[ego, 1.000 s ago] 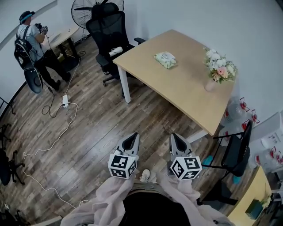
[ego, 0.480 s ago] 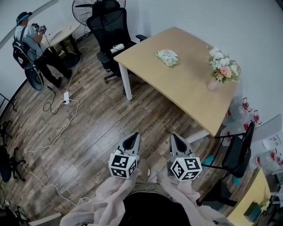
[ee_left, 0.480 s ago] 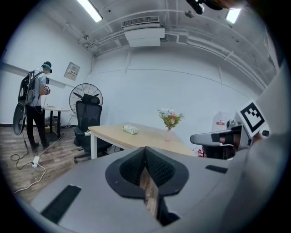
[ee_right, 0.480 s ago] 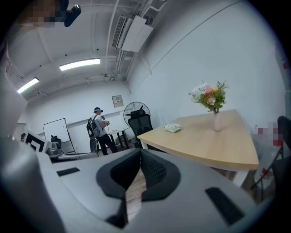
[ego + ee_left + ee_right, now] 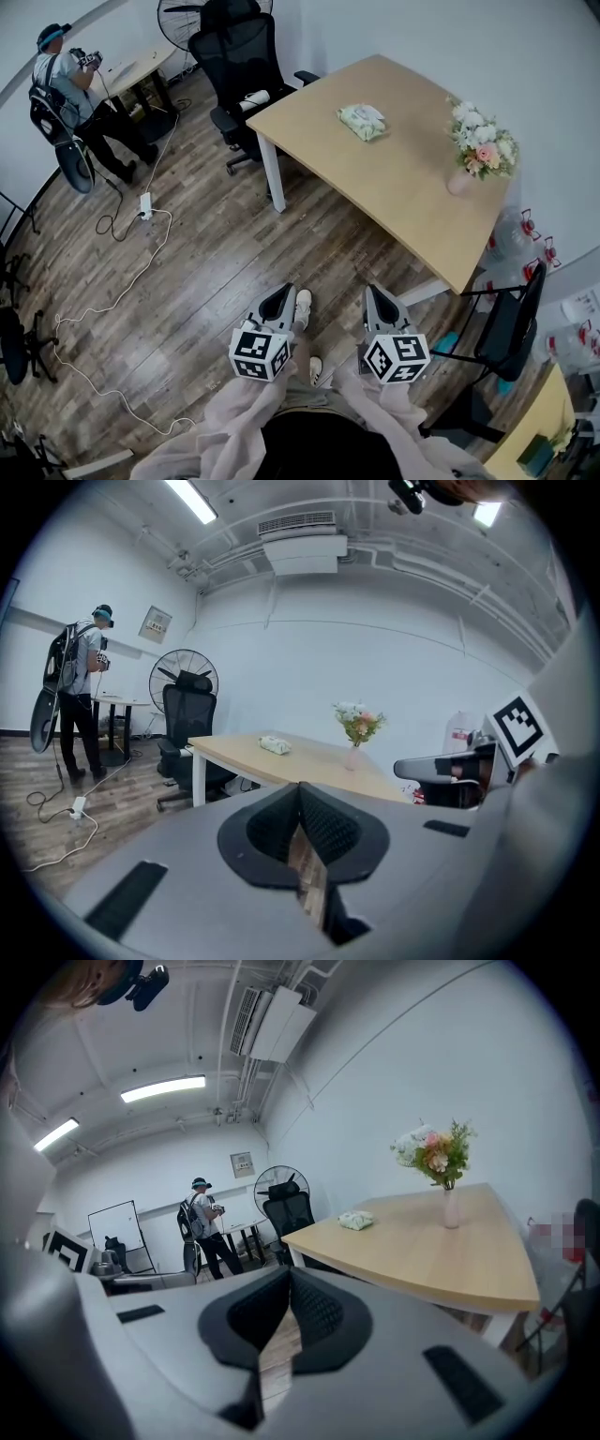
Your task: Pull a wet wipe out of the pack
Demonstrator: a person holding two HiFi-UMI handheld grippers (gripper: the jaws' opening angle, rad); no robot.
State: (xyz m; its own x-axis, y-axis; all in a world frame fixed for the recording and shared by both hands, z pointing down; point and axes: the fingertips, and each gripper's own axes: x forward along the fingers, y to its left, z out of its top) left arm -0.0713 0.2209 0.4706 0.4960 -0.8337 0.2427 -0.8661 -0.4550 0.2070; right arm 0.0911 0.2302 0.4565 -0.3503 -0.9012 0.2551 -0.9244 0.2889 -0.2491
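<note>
The pale green wet wipe pack lies on the far part of the wooden table; it also shows small in the left gripper view and the right gripper view. Both grippers hang over the floor, well short of the table. My left gripper is shut with nothing between its jaws, and so is my right gripper. In each gripper view the jaws meet at the tips.
A vase of flowers stands at the table's right end. A black office chair and a fan are left of the table. A person stands far left, cables run over the floor, another chair is at right.
The head view has shifted slightly, so the table sits a little further right and down in the picture. A shoe now shows between the grippers. Both grippers stay shut and side by side.
</note>
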